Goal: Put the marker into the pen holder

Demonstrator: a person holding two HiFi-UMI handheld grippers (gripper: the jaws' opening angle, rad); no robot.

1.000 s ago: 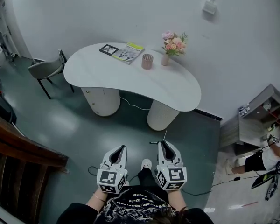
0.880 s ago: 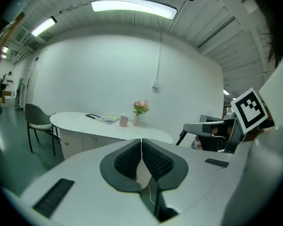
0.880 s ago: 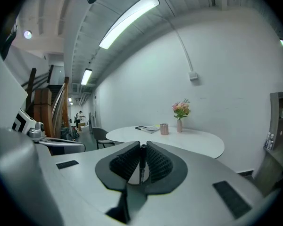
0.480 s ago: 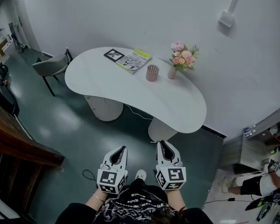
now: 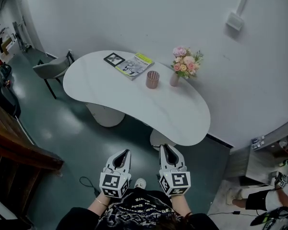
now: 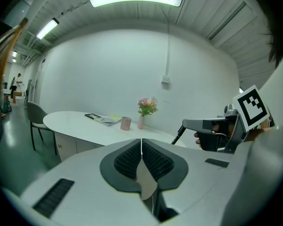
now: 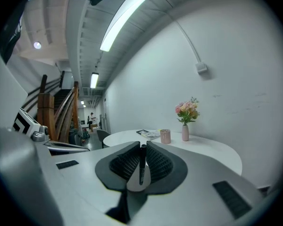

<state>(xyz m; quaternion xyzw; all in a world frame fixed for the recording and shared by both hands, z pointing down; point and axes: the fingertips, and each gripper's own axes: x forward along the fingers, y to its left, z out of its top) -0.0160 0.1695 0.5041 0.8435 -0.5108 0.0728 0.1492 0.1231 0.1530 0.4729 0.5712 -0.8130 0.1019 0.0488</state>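
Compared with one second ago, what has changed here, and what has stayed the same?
The person has stepped toward the table, which now lies nearer the grippers in the head view. Nothing was grasped or released. Unchanged: right gripper shut on the marker, left gripper shut and empty; pen holder, vase and magazine in their places on the table.

A white, kidney-shaped worktop stands against the far wall. Along its far edge a black-and-white card and a magazine lie side by side, with a vase of pink flowers further right. A grey chair sits at its left end.
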